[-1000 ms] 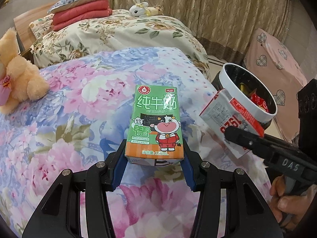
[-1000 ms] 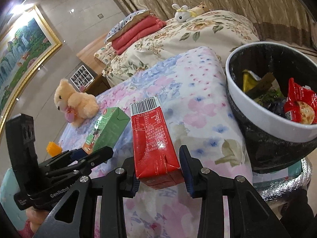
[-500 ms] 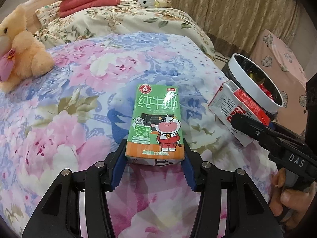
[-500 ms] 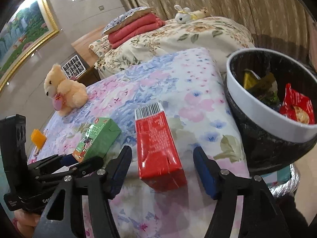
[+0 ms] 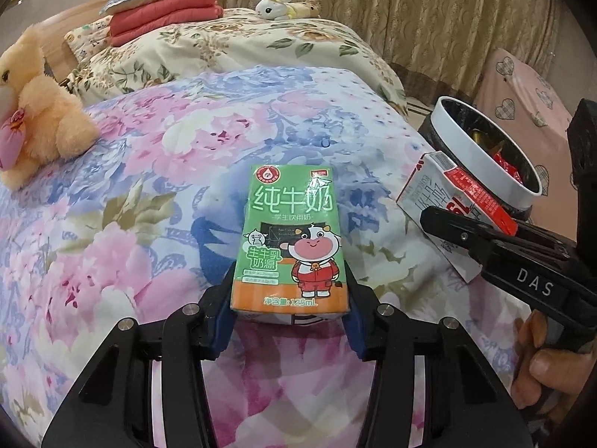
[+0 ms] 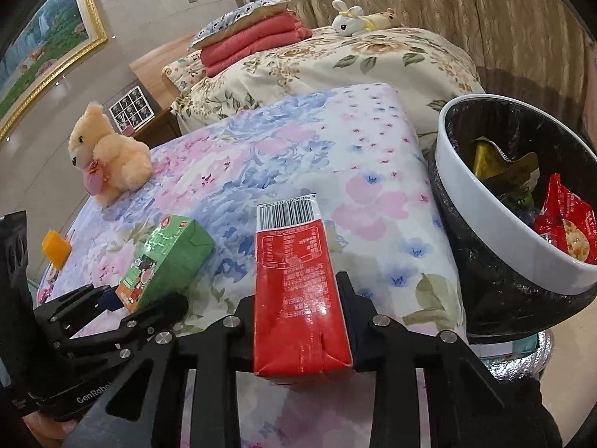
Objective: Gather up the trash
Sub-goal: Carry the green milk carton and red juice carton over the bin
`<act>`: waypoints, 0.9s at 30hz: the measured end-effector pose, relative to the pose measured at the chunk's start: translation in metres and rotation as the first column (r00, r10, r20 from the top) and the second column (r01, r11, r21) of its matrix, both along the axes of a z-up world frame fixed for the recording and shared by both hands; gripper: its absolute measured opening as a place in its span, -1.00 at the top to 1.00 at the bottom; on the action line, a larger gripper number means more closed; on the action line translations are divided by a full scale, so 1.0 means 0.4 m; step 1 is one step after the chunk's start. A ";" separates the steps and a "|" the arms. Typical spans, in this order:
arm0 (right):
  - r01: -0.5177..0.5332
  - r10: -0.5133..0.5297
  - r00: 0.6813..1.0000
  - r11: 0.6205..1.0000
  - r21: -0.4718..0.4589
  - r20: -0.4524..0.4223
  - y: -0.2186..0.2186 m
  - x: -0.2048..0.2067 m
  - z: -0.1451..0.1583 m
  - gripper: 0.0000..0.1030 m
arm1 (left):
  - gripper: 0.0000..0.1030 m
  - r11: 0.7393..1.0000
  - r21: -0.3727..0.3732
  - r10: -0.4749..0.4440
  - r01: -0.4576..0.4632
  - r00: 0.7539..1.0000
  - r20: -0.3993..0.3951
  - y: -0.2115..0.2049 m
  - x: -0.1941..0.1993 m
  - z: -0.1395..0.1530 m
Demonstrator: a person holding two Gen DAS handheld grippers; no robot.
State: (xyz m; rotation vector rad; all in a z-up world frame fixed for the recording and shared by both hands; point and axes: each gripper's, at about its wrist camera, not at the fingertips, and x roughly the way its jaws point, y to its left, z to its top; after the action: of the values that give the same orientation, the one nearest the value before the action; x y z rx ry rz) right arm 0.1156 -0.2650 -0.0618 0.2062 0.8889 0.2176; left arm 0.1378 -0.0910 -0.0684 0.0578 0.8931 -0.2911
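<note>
Green milk carton (image 5: 290, 239) sat clamped at its base between the blue pads of the left gripper (image 5: 289, 321), above the flowered quilt (image 5: 156, 171). The right gripper (image 6: 302, 339) was closed tight on a red carton (image 6: 298, 287), held just beside the white-rimmed trash bin (image 6: 485, 220), which already held wrappers (image 6: 567, 220).

Bed w/ pink-and-blue floral cover (image 5: 156, 156) carries a peach teddy bear (image 6: 108, 153) near its left edge and an orange block (image 6: 56, 248) further along that edge. Toward headboard: cream floral quilt (image 5: 238, 52), w/ folded red blankets (image 5: 168, 13), pillow on top, and white plush rabbit (image 5: 274, 2).
</note>
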 end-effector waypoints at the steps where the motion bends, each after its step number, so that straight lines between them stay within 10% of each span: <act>1: 0.006 -0.006 1.000 1.000 0.015 0.000 -0.003 -0.005 0.001 0.40 | 0.08 1.000 -0.004 -0.001 0.001 1.000 -0.001 0.000 -0.002 0.001; 27: 0.084 -0.091 0.995 0.984 0.154 0.039 -0.091 -0.104 0.058 0.40 | 0.08 0.996 -0.034 -0.077 0.077 0.997 0.012 -0.077 -0.055 0.064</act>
State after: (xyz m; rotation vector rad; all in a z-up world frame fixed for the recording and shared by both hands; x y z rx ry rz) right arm 0.0741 -0.3016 -0.0387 0.3805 0.8165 0.2078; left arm 0.1160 -0.1218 -0.0427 0.0616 0.8765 -0.3776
